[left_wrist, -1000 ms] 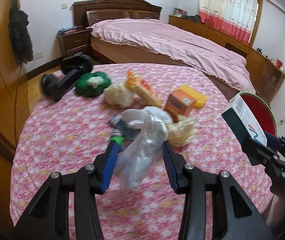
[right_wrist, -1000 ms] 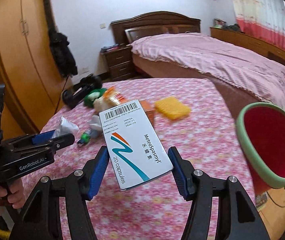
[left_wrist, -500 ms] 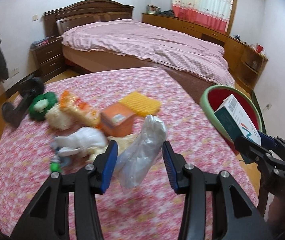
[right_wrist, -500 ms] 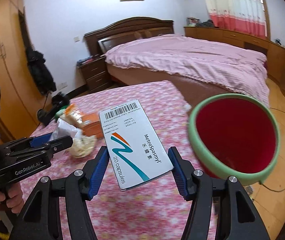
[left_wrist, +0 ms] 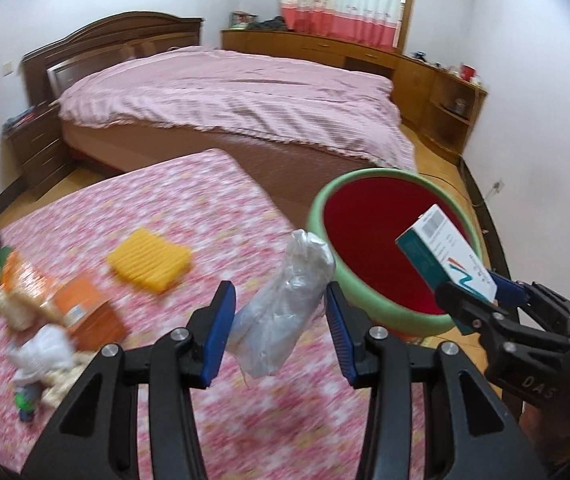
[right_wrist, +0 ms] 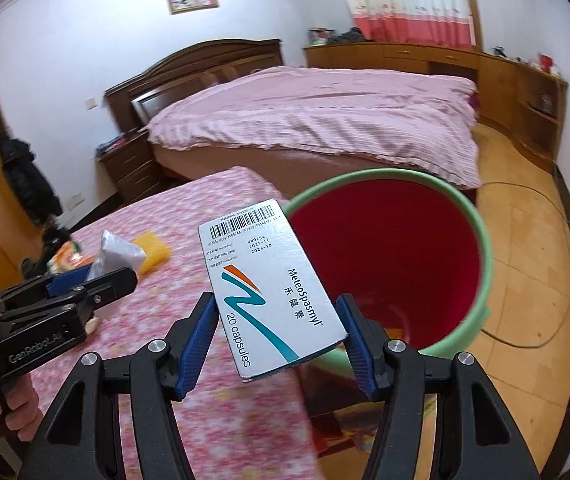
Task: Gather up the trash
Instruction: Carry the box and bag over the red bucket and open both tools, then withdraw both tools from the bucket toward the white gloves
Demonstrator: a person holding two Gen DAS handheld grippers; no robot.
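Observation:
My left gripper (left_wrist: 279,320) is shut on a crumpled clear plastic bag (left_wrist: 305,260), held over the right edge of the pink floral table (left_wrist: 165,200). Just beyond it stands the bin (left_wrist: 369,174), red inside with a green rim. My right gripper (right_wrist: 276,304) is shut on a white and teal medicine box (right_wrist: 261,272), which hangs in front of the bin (right_wrist: 365,174), at its near rim. In the left wrist view the right gripper (left_wrist: 481,296) and box (left_wrist: 441,252) show over the bin's right side. The left gripper (right_wrist: 97,276) shows at left.
On the table lie a yellow sponge (left_wrist: 149,260), an orange box (left_wrist: 85,312), a snack packet (left_wrist: 21,280) and a crumpled white wrapper (left_wrist: 43,354). A pink-covered bed (left_wrist: 225,96) stands behind, wooden cabinets (left_wrist: 425,76) line the far wall, and a cable (right_wrist: 525,344) lies on the floor.
Both grippers have swung to the right, away from the pile on the table and toward the bin, each still holding its item. The bin now looms much larger in both views.

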